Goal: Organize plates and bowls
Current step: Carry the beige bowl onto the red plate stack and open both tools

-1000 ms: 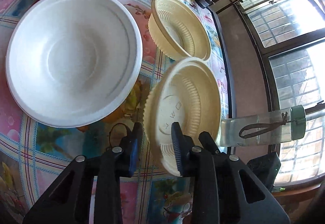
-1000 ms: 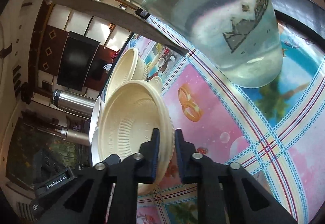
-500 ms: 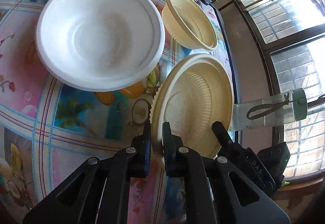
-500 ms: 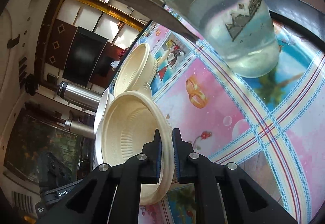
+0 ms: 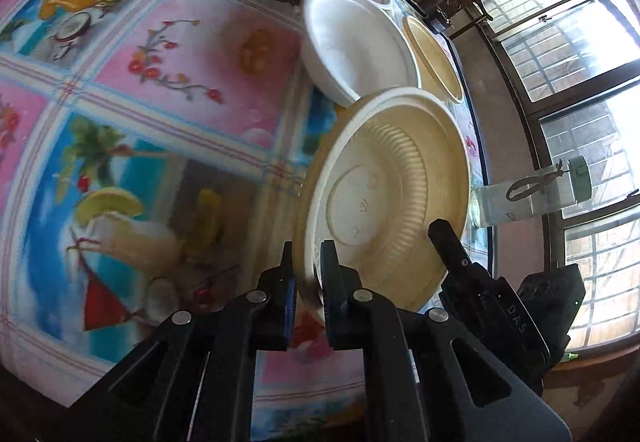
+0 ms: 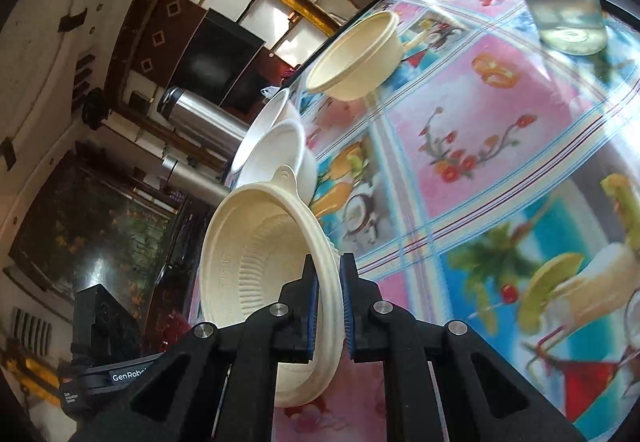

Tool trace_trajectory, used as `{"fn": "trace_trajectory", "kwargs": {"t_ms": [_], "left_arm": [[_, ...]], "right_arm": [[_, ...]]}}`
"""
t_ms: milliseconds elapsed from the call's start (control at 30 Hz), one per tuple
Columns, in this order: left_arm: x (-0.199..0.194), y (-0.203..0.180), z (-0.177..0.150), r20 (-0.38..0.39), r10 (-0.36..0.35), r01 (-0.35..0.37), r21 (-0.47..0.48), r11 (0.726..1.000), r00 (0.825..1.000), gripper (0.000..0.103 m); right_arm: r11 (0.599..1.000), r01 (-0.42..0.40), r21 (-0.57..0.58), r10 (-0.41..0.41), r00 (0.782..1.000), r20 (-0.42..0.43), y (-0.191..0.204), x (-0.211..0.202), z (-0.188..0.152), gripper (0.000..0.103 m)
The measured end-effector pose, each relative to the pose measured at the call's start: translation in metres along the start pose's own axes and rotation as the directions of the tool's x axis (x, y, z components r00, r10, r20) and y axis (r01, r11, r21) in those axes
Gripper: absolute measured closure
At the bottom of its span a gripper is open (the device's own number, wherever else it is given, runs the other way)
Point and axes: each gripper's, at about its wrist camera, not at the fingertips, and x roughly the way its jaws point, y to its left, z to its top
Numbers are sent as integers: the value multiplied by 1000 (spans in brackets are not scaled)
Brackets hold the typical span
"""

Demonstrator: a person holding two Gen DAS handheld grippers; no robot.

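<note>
Bowl (image 5: 384,197): cream, tilted, rim pinched by both tongs
Left tongs (image 5: 307,282): clamped on its rim
Right tongs (image 6: 329,284): clamped on opposite rim (blue pads)
White bowls (image 5: 356,49): ahead of left tongs, on tablecloth (image 5: 168,81)

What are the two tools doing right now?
Left tool: shut on the rim of the beige bowl.
Right tool: shut on the opposite rim of the same bowl.
</note>
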Motion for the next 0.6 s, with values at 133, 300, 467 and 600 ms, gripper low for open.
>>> {"fn": "trace_trajectory", "kwargs": {"t_ms": [133,300,467,600], "left_arm": [[-27,30,-15,46,16,-16,6,1000,999,92],[-65,62,-38,131,63,-68,35,997,989,92],[-96,89,-50,188,70,-77,29,997,980,91],[-122,105,-55,235,71,-79,28,996,970,91]], "right_arm": [[991,-21,-132,21,1000,5,39,3,-31,92],[986,-50,-160,47,999,-23,69,11,-67,92],[979,-99,-175,85,992,-88,101,24,-84,92],[967,-136,-216,115,988,-104,129,25,-97,92]]}}
